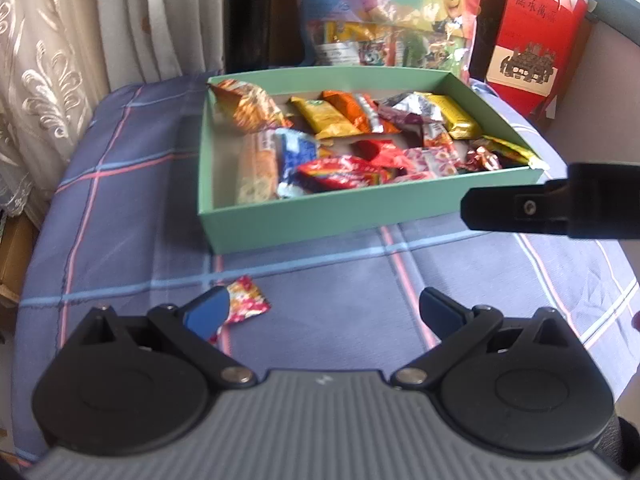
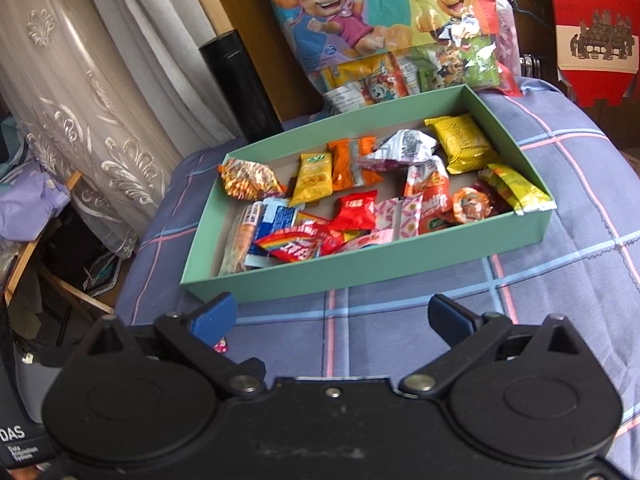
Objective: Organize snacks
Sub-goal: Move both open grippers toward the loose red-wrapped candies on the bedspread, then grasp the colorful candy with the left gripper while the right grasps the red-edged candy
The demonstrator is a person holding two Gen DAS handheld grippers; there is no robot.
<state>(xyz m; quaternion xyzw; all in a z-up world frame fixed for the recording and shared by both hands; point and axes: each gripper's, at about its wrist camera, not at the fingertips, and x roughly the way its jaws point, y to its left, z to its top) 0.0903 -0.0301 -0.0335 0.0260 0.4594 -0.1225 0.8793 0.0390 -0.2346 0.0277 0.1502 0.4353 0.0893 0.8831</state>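
Note:
A green box (image 1: 320, 216) on the plaid cloth holds several wrapped snacks; it also shows in the right wrist view (image 2: 360, 268). One loose pink-and-yellow floral snack packet (image 1: 246, 300) lies on the cloth before the box, just beyond my left gripper's left fingertip. My left gripper (image 1: 324, 312) is open and empty. My right gripper (image 2: 332, 318) is open and empty, in front of the box; a bit of the loose packet (image 2: 221, 346) peeks from under its left finger. One finger of the right gripper (image 1: 520, 208) enters the left wrist view from the right.
A cartoon-dog snack bag (image 2: 380, 20) leans behind the box. A red gift bag (image 1: 536, 40) stands at the back right. A lace curtain (image 1: 48, 80) hangs on the left. The blue plaid cloth (image 1: 360, 280) drops off at its left edge, with clutter (image 2: 32, 208) below.

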